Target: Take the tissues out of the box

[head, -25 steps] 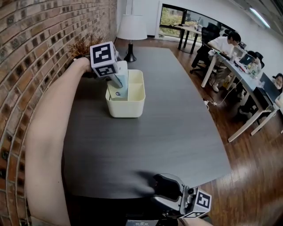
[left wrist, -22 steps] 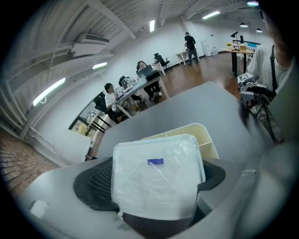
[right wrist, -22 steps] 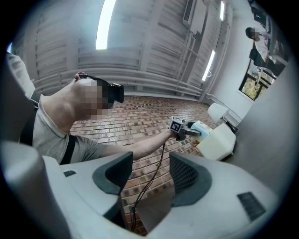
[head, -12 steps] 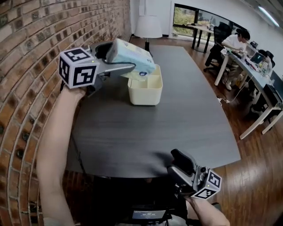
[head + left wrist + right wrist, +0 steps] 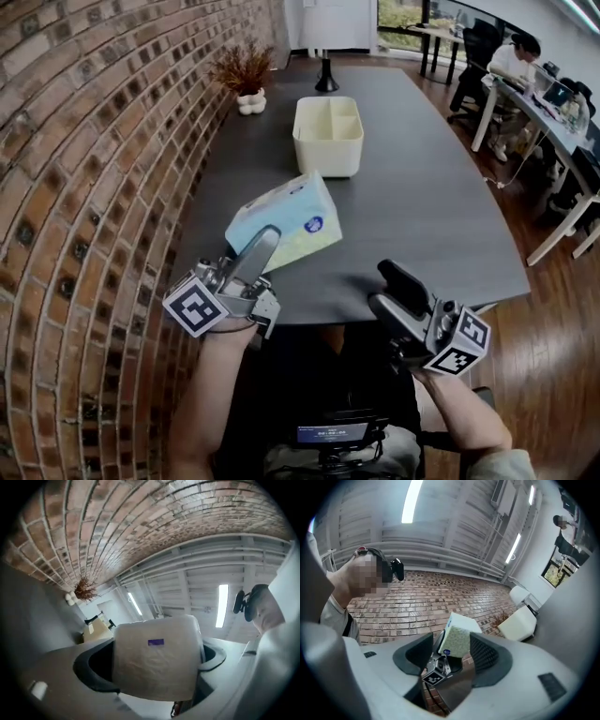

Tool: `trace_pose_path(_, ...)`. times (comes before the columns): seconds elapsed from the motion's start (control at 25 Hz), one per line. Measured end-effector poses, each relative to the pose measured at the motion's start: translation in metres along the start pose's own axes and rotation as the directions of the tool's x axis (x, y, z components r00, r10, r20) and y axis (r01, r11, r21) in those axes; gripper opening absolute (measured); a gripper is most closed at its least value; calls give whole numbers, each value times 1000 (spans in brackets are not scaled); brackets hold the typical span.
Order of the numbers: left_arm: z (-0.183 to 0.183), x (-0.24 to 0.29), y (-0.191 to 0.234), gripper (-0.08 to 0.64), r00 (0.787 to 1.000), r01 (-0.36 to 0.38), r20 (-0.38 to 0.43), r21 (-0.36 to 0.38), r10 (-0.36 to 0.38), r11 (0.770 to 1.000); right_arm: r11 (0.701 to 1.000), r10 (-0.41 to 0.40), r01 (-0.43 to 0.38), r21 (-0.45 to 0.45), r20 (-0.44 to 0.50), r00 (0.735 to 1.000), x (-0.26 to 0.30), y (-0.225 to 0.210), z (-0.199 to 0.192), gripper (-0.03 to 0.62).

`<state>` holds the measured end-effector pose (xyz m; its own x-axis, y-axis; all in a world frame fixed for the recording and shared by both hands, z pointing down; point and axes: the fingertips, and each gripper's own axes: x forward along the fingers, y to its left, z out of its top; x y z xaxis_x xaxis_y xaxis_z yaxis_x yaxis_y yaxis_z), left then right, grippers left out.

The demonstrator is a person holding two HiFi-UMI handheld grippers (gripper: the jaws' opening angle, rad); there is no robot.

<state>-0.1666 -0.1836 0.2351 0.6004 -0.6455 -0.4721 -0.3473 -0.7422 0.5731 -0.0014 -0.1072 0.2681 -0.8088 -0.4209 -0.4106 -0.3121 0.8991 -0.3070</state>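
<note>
A soft pack of tissues [image 5: 284, 223], pale blue with a cream side, hangs above the near left part of the dark table [image 5: 422, 206]. My left gripper [image 5: 265, 244] is shut on its near end; in the left gripper view the pack [image 5: 157, 663] fills the gap between both jaws. The cream divided box [image 5: 328, 136] stands farther back on the table with nothing showing in its compartments. My right gripper [image 5: 401, 289] is below the table's near edge, open, nothing between its jaws. In the right gripper view the pack [image 5: 457, 637] shows at a distance beyond them.
A brick wall [image 5: 84, 169] runs along the left. A dried plant in a white pot [image 5: 244, 75] and a black lamp base [image 5: 326, 80] stand at the table's far end. Office desks with seated people [image 5: 534, 66] are at the right, over wood floor.
My left gripper has lifted the tissue pack out of the cream box and carried it back toward me, to the table's near left edge. The right gripper stayed low near me.
</note>
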Motion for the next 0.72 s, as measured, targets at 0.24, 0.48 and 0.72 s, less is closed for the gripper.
trace_pose_path(0.24, -17, -40, -44, 492, 983, 118, 144, -2, -117, 993, 1000, 25, -25, -15, -27, 999, 5, 7, -5, 256)
trace_pose_path(0.48, -36, -67, -59, 492, 959, 193, 219, -46, -178, 980, 998, 45, -47, -50, -51, 998, 7, 17, -7, 256)
trace_pose_path(0.72, -34, -71, -62, 491, 950, 237, 221, -58, -219, 970, 991, 100, -106, -81, -74, 992, 14, 35, -14, 256)
